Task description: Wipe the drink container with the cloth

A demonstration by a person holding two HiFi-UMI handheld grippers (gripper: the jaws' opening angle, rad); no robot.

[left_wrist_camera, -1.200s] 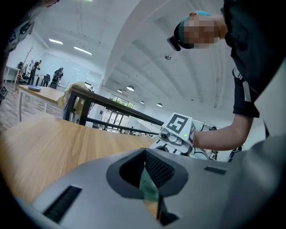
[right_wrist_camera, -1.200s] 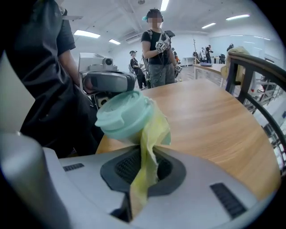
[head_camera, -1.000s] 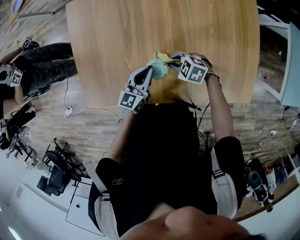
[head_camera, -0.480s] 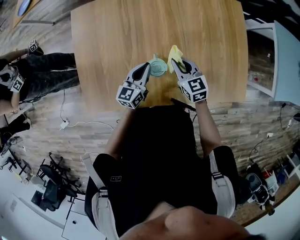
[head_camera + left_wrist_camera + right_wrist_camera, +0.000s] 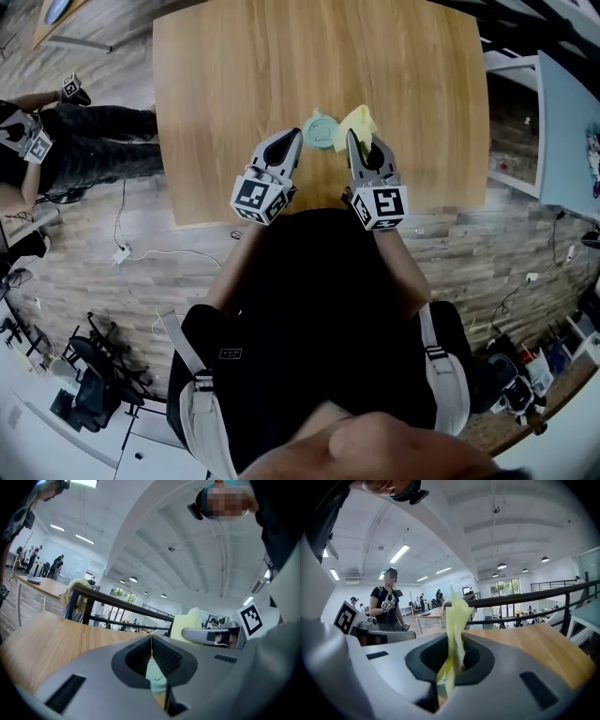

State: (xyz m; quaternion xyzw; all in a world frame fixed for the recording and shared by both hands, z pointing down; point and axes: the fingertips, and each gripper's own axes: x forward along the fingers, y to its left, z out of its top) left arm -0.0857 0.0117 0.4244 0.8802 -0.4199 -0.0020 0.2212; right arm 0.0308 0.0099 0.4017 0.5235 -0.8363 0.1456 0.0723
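While the right gripper (image 5: 352,141), clamped on the cloth (image 5: 360,121), sits just right of the drink container (image 5: 319,130) by the table's (image 5: 216,84) near edge, the closed left gripper (image 5: 295,140) flanks it.

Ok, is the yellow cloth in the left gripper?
No, the yellow cloth is pinched in the right gripper's shut jaws; the left gripper is shut on the teal drink container.

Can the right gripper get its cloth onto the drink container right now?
Probably yes: the right gripper, shut on the cloth, is right beside the drink container, with nothing between them.
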